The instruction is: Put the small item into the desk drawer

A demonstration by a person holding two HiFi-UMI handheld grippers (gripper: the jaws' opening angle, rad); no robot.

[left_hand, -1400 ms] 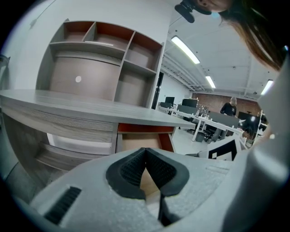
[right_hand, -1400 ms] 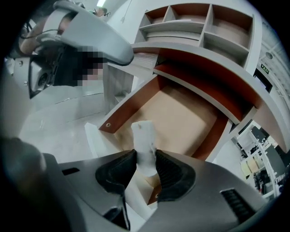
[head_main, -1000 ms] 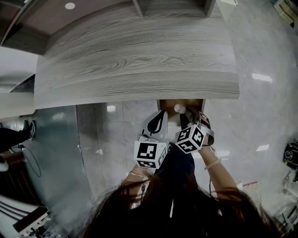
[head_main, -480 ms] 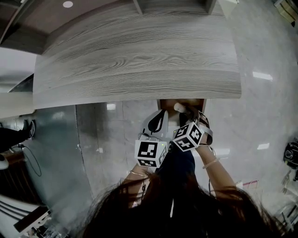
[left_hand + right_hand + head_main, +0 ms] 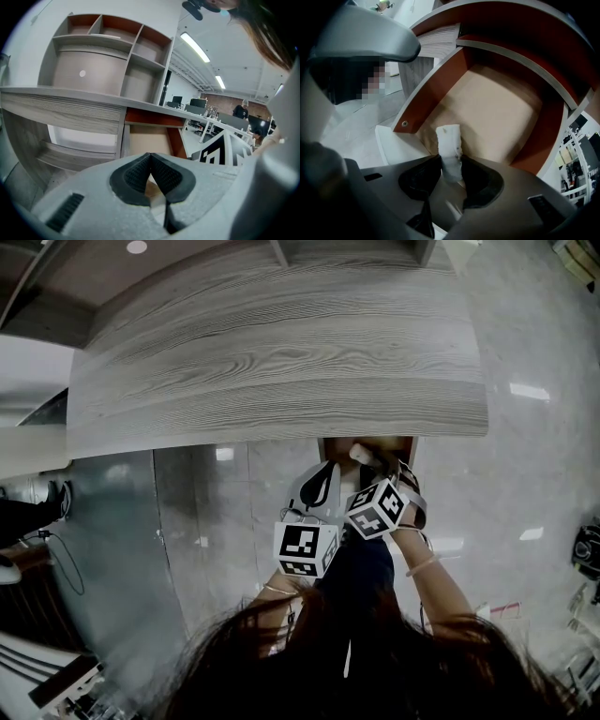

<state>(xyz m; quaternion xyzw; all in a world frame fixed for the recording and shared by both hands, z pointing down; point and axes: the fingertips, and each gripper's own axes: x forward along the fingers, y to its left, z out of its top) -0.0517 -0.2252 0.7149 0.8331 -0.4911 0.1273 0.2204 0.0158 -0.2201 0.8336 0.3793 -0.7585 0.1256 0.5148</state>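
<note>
Head view looks steeply down past dark hair onto the grey wood-grain desk top (image 5: 272,362), with pale glossy floor (image 5: 206,512) on the near side of its front edge. At the left of the pair, the left gripper (image 5: 323,479) points toward the desk just left of the open drawer (image 5: 337,446); its own view shows the two black pads pressed together at their tips with nothing between them (it carries nothing, and I see it touching nothing); beyond it in that view a shelf unit (image 5: 108,51) stands at the far side of the desk.

Moving right, the right gripper (image 5: 451,171) is clamped on the small item (image 5: 449,140), a white, slightly rumpled strip or roll that sticks out past the jaws; the pads pinch its lower end, and its free end hangs over the near-left part of the drawer, above the tan bottom board and apart from it; in the head view it shows as a pale stub at the drawer's front lip. Red-brown walls close the drawer on the left and on the far right.

By its look the item is light and soft; it probably gives under the pads rather than slipping, and seems in no danger of breaking; a pinch across its width near the middle would likely hold it steadier than the end grip it has now, since the free end may droop; once let go over the board it should land quietly and stay put.
</note>
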